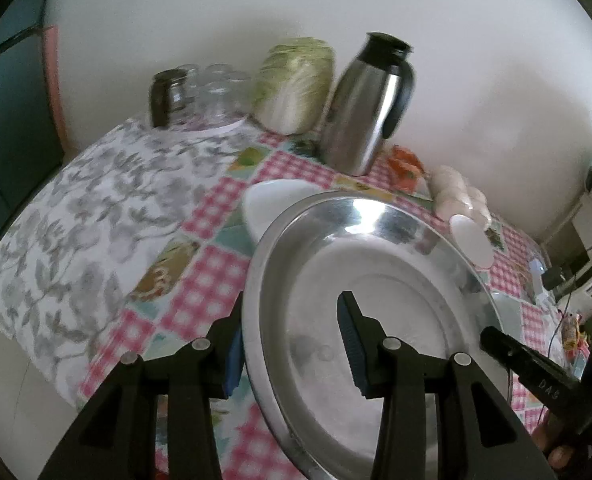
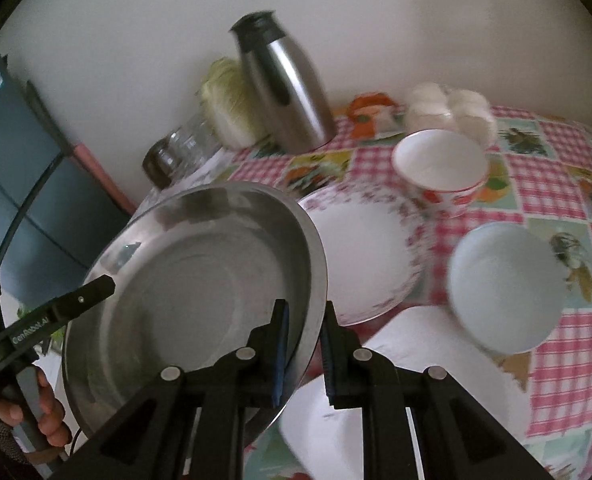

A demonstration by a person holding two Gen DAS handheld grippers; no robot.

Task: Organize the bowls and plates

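Both grippers grasp one steel pan [image 2: 200, 280], held tilted above the near edge of a table [image 2: 555, 184] covered in pink checked cloth

Left gripper [image 1: 292, 344]: jaws partly open and closed over the pan's left rim, one blue-padded finger outside the wall, the other inside the bowl of the pan. In the right wrist view this gripper enters from the left, with a hand [image 2: 44, 412] on its grip

Right gripper [image 2: 303, 354]: jaws nearly together, pinching the pan's thin right rim between the blue pads. In the left wrist view it shows as a black bar at the right edge

Task items on the table, right wrist view: a floral plate [image 2: 367, 256] lies just right of the pan, partly hidden by its rim; a red-patterned bowl [image 2: 439, 164] stands behind that plate; a pale blue bowl [image 2: 503, 284] sits to the right, near the front; a white dish [image 2: 427, 384] lies nearest, under the right gripper. In the left wrist view a white dish rim shows just beyond the pan

Background, along the far wall: a steel flask [image 1: 363, 108], a cabbage [image 1: 296, 84], glass jars [image 1: 200, 96] to the left, eggs [image 2: 451, 108] to the right. A grey leaf-print cloth [image 1: 96, 216] covers the left part of the table
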